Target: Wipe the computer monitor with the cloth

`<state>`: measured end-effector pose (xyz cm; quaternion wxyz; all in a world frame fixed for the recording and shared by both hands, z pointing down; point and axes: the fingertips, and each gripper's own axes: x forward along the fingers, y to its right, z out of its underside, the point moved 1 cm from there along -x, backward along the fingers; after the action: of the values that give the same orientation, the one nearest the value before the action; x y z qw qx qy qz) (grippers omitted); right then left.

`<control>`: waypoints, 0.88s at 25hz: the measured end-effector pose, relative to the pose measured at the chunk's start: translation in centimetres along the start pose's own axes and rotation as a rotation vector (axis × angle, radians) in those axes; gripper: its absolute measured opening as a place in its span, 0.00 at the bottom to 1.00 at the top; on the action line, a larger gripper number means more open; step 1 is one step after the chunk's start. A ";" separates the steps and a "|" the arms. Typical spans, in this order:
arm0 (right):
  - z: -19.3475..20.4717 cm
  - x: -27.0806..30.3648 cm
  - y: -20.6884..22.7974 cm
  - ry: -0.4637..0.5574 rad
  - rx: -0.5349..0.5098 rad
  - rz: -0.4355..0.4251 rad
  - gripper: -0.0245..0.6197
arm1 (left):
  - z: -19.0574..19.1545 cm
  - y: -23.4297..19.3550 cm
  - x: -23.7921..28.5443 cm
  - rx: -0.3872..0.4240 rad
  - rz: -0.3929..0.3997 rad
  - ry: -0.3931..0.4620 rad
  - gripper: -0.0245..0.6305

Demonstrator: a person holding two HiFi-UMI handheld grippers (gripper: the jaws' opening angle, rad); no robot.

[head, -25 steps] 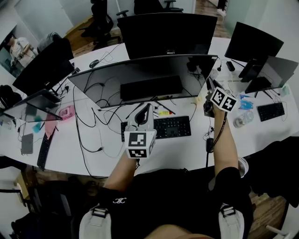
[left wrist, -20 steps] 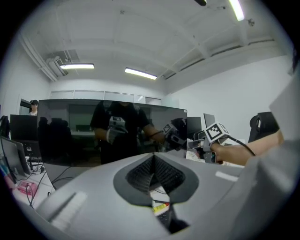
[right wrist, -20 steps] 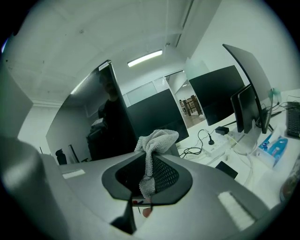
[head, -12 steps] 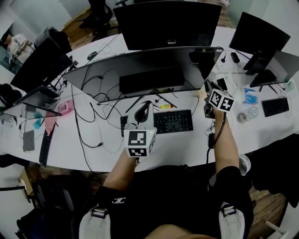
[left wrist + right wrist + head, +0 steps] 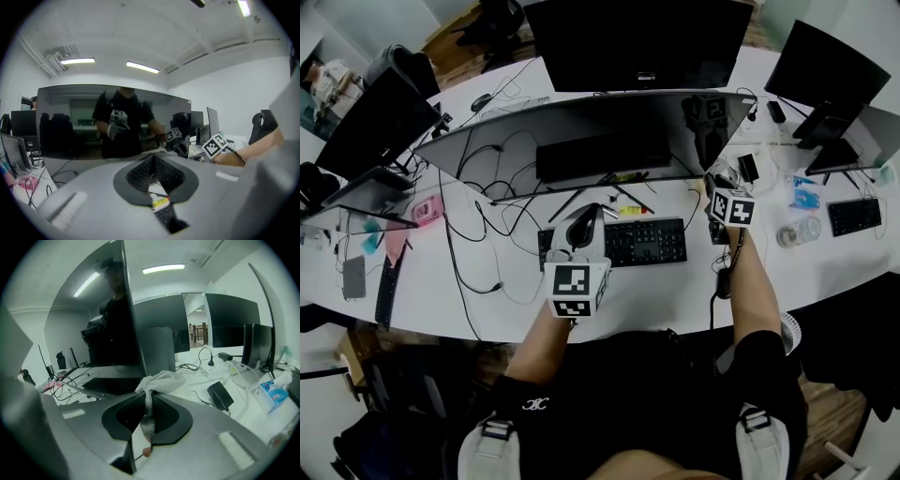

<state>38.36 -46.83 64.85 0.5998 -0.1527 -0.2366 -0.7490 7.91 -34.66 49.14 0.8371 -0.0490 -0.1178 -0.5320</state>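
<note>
The wide curved monitor [image 5: 581, 141] stands across the middle of the desk, its dark screen facing me. My right gripper [image 5: 720, 183] is at the screen's right end, shut on a bunched white cloth [image 5: 161, 379]. In the right gripper view the monitor [image 5: 105, 324] is seen almost edge-on, with the cloth close beside its lower right corner; whether they touch I cannot tell. My left gripper [image 5: 591, 214] hovers over the keyboard in front of the screen's middle, shut with nothing in it. The left gripper view faces the monitor [image 5: 70, 124], which mirrors the person.
A black keyboard [image 5: 647, 242] and loose cables [image 5: 483, 239] lie under the screen. Other monitors [image 5: 637, 42] [image 5: 839, 66] [image 5: 370, 122] ring the desk. A black power adapter [image 5: 220, 395], a blue packet [image 5: 803, 199] and a second keyboard [image 5: 853, 216] are at the right.
The right gripper with the cloth has shifted a little left, closer to the monitor's right end. The left gripper has stayed over the keyboard.
</note>
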 end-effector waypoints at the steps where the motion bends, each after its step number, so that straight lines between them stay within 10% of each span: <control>1: 0.5 0.3 0.1 -0.015 0.002 -0.002 0.09 | 0.1 -0.1 0.1 -0.003 -0.001 -0.001 0.11; 22: 5.5 4.3 -7.3 -0.127 -0.109 -0.067 0.09 | 1.6 -3.3 -1.0 0.001 -0.050 -0.041 0.11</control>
<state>29.94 -46.18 70.38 0.5488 -0.2244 -0.2378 -0.7694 4.27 -34.84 50.29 0.8208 -0.0565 -0.1365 -0.5518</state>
